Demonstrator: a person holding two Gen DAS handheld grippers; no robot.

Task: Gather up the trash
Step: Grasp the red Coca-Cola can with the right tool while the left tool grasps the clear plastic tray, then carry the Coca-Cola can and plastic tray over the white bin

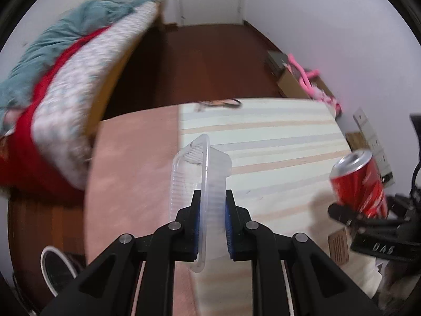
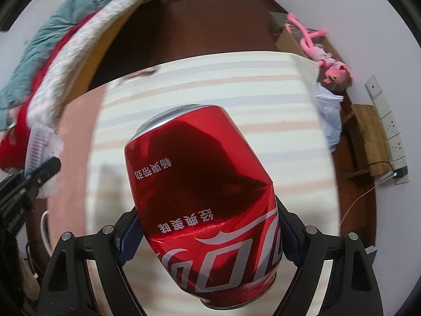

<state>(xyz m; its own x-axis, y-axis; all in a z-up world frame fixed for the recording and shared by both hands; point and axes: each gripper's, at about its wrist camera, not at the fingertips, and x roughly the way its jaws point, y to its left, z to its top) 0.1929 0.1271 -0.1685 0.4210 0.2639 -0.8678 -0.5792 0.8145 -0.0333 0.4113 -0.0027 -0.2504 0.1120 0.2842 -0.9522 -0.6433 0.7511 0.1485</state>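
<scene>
Gripping a clear plastic tray (image 1: 200, 184) edge-on, the left tongs (image 1: 212, 218) are pinched together on its thin wall, holding it above the striped tablecloth (image 1: 276, 142) on the table. The right tongs (image 2: 208, 234) are clamped on a dented red Coca-Cola can (image 2: 205, 197), its silver top pointing away from the camera. A pink plush toy (image 2: 329, 60) lies on a cardboard box by the wall.

Both tongs (image 1: 213, 210) are black linkage arms with silver pivot pins and seemingly ribbed blue pads (image 2: 129, 239).
</scene>
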